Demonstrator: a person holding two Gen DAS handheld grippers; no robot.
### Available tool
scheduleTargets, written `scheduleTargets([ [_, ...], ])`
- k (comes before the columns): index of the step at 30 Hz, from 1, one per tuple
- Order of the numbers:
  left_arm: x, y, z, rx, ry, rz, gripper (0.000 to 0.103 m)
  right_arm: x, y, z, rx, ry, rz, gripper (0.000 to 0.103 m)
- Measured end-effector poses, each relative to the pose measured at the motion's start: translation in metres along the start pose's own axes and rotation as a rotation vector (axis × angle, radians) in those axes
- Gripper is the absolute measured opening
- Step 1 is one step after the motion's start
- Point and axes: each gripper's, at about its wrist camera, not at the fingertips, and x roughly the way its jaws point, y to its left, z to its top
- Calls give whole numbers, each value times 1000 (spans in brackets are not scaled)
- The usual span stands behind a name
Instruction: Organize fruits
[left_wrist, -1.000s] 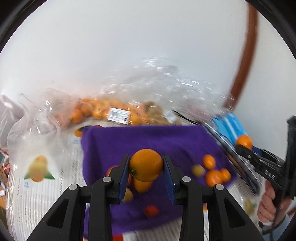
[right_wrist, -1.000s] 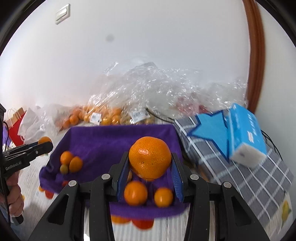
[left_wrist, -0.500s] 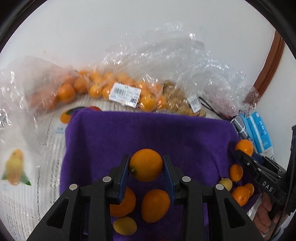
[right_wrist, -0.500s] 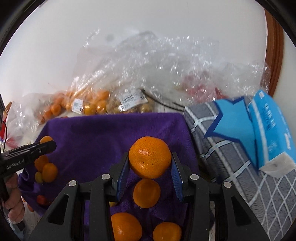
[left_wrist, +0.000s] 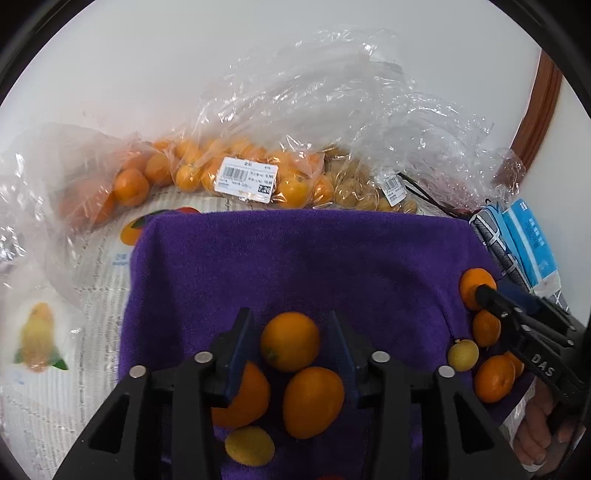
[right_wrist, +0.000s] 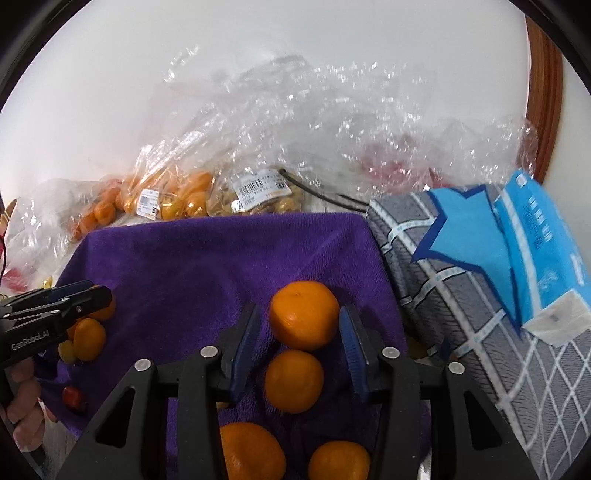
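My left gripper (left_wrist: 291, 347) is opening around a small orange (left_wrist: 290, 341) on the purple towel (left_wrist: 314, 258). My right gripper (right_wrist: 299, 347) is opening too, its mandarin (right_wrist: 303, 315) loose between the pads.

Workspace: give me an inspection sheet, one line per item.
Surface: purple towel spread over printed sheet.
Job's things: loose oranges on the towel; one orange between left claw pads, a mandarin between right claw pads.
Clutter: bagged fruit, tissue pack, checked cloth.
Grippers: both claws opening, pads clear of fruit.
Cables: black cord behind towel.
Surroundings: white wall, brown trim.
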Motion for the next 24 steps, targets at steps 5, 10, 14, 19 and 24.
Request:
scheduleTargets([
  [5,-46,-6,-1,19,-66,-17,57,-45,8,1,15,-45,-13,62],
  [10,-103,-15,-29,46,-126,-10,72,-107,22,-13,4,-50,-47,67],
  [14,-148,-27,-60,72,-155,20,78,-154,25,-32,49,-37,-31,67],
  [19,-196,-38,-94,77,-195,19,92,-216,30,-66,63,-83,-69,88],
  [24,-243,-49,-128,69,-238,30,94,-271,34,-99,42,-148,-73,98],
])
